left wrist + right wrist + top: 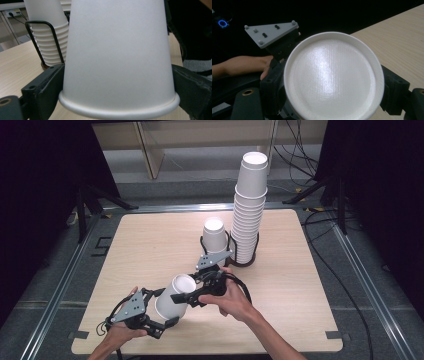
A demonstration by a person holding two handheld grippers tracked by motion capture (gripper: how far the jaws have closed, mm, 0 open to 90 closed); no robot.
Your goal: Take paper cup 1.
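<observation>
Paper cup [117, 57] nearest the lens in the left gripper view: white, its rolled rim toward the camera, its wall seated between two black jaws that press on both sides just above the rim. Left gripper [167, 317] is therefore clamped on the cup near its mouth end. In the right gripper view the cup's closed base [334, 77] faces the camera, with a black jaw touching it on either side; the right gripper [192, 297] is likewise closed on the same cup, at the base end. From above, the cup lies tilted, held above the front part of the wooden surface [150, 245], base pointing up and away from the person, between the two grippers. Left hand [122, 330] and right hand [235, 300] each hold their tool near the front edge.

Further out, a single inverted cup [215, 237] stands near mid-surface. Just beside it, on its right, a tall stack of cups [249, 210] rises from a black wire holder [255, 252]. Floor cables [345, 285] run right of the surface.
</observation>
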